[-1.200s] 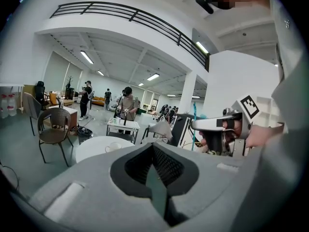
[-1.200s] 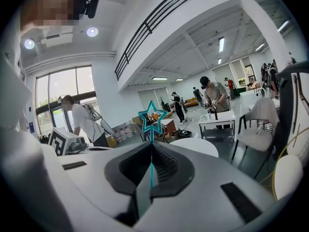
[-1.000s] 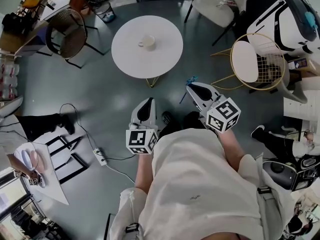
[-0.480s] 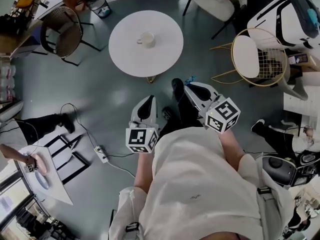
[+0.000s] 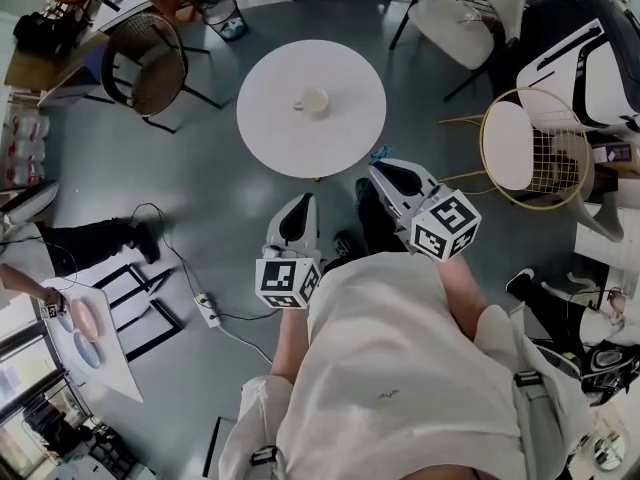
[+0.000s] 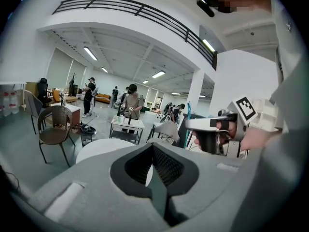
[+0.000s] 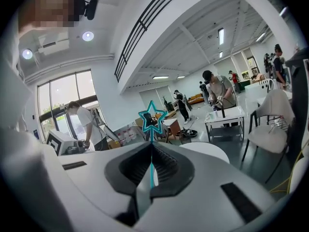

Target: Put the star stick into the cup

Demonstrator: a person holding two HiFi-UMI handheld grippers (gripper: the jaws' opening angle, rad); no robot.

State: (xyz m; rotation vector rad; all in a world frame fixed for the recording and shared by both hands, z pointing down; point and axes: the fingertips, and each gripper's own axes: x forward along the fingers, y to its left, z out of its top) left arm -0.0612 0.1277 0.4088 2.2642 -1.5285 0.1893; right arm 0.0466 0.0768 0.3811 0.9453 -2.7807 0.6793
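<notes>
**A large open hall used as a shared work and test space**

A wide grey floor [image 5: 210, 188] lies under a high white ceiling [image 6: 125, 47] with long strip lights [image 6: 90, 53] and an upper balcony railing [image 6: 135, 13]. Café-style furniture stands loosely about: a round white table [image 5: 270, 128], a wicker chair [image 5: 155, 68], a gold wire chair [image 5: 510, 143] and a white chair [image 5: 455, 13]. Farther back are small white tables [image 6: 126, 124], an orange sofa [image 6: 102, 98] and tall windows [image 7: 67, 95]. Several people [image 6: 131, 103] stand at the tables. A power strip [image 5: 208, 313] with its cable lies on the floor.

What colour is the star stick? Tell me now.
The star stick is teal, outline star and stem alike; the right gripper view shows it best.
</notes>
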